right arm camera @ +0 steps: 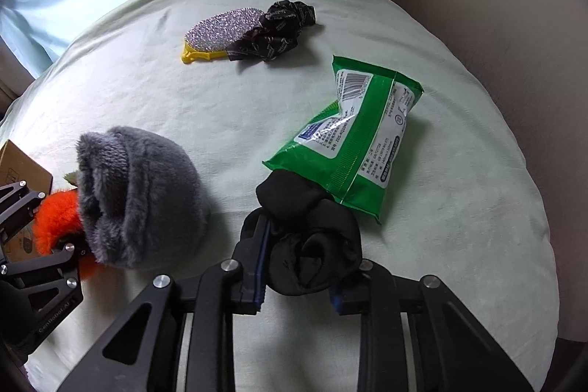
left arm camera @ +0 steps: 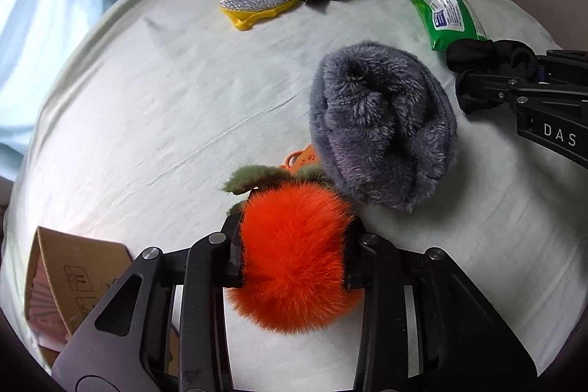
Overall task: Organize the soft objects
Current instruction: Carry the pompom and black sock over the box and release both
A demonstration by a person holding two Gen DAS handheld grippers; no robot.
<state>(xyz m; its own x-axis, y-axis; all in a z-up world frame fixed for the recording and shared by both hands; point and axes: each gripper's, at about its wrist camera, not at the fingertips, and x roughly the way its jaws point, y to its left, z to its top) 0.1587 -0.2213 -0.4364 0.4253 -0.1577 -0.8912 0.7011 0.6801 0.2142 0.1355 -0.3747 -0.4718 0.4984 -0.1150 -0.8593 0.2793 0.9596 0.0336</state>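
The left claw (left arm camera: 294,267) is squeezed shut on a fluffy orange pom-pom (left arm camera: 294,256), which sits on the bed (left arm camera: 147,120). A cardboard box (left arm camera: 73,267) lies just to its left, and a grey furry pouch (left arm camera: 382,123) touches the pom-pom on the right. Further right, the right claw (right arm camera: 297,267) is pinched around a bundle of black socks (right arm camera: 312,245), with a green wipes pack (right arm camera: 356,142) just ahead of it. I think both are at the picking-up step. Next, each soft thing likely needs lifting and carrying to the box.
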